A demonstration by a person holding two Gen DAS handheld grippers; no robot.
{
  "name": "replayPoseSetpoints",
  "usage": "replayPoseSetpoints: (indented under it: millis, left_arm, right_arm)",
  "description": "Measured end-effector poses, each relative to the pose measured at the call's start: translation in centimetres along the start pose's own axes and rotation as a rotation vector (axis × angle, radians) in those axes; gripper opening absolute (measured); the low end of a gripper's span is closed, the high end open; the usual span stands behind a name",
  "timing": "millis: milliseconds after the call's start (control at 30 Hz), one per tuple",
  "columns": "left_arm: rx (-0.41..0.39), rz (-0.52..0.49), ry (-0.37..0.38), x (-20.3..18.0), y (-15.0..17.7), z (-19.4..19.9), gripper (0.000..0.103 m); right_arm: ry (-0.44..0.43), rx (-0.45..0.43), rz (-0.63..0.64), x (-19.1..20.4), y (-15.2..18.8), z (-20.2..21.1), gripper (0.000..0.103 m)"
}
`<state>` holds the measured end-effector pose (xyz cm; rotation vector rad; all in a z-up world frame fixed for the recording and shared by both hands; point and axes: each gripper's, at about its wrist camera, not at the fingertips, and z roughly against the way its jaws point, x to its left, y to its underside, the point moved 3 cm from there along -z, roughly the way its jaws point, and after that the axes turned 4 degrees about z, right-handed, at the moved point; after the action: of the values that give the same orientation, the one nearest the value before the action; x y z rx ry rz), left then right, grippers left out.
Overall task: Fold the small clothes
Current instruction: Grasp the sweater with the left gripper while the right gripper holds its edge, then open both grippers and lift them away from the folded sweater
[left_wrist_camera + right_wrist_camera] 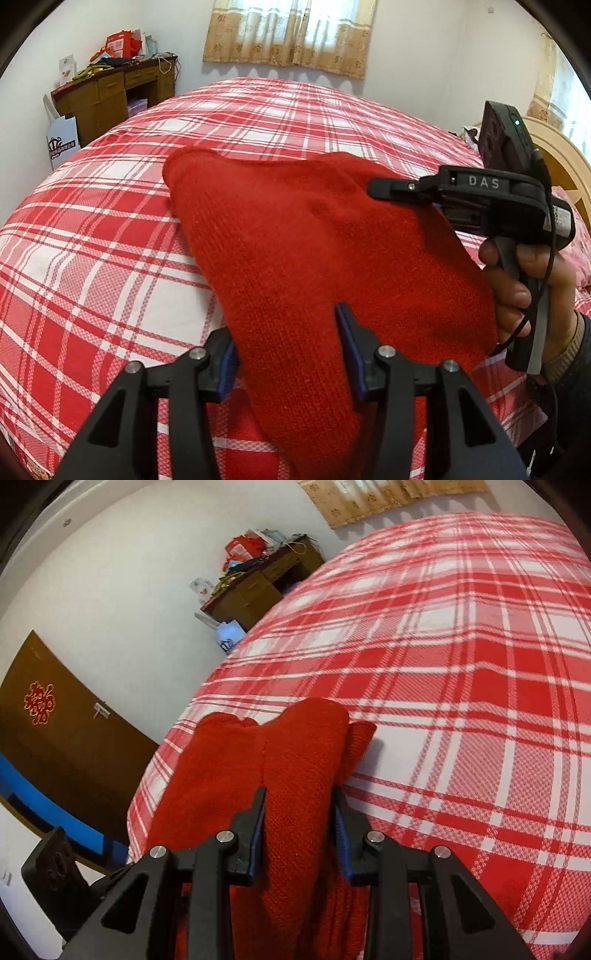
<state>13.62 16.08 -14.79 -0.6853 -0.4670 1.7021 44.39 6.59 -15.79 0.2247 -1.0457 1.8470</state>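
We have a red knitted garment (325,258) draped over the checked bedspread (92,266), filling the middle of the left wrist view and running from the upper left of centre down to the bottom edge.

The left gripper (291,354) sits at the lower middle of its own frame with the knit passing between its blue pads. The left pad meets the cloth's edge; the right one seems to stand apart from it, so we judge the jaws slack on it rather than pinching. The right gripper (299,830), low in the middle of its own frame, is clenched on a thick bundled fold of the same garment, both pads pressed into it.

What the next move turns on: the garment's long axis runs away from both tools, up the frame, and the right gripper, seen at the right edge of the left view with a hand (532,280) around its handle, holds the edge beside ours.

Which garment it is, we cannot tell. Its near end is cut off under both tools, and the fold's far layers are hidden.
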Motion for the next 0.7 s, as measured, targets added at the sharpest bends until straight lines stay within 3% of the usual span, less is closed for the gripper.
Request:
replayPoseSetpoints:
  millis: [267,400,467,600,700]
  left_arm:
    - [-0.027,-0.02,-0.031,0.4,0.5,0.0,0.072]
    - [-0.051,-0.005,-0.057,1.0,0.7,-0.2,0.092]
    - [-0.056,0.022,-0.055,1.6,0.9,-0.4,0.095]
    - [-0.056,0.047,-0.057,1.8,0.4,0.7,0.095]
    - [-0.156,0.041,-0.082,1.9,-1.0,3.4,0.097]
  right_arm:
    - [0.001,0.012,-0.035,-1.3,0.5,-0.5,0.036]
    - [-0.001,0.014,-0.048,-1.6,0.8,-0.5,0.038]
    - [0.011,0.009,-0.033,-1.4,1.1,-0.2,0.04]
    - [0.063,-0.101,0.042,0.8,1.3,3.0,0.042]
    - [0.039,-0.187,0.149,4.0,1.9,6.1,0.042]
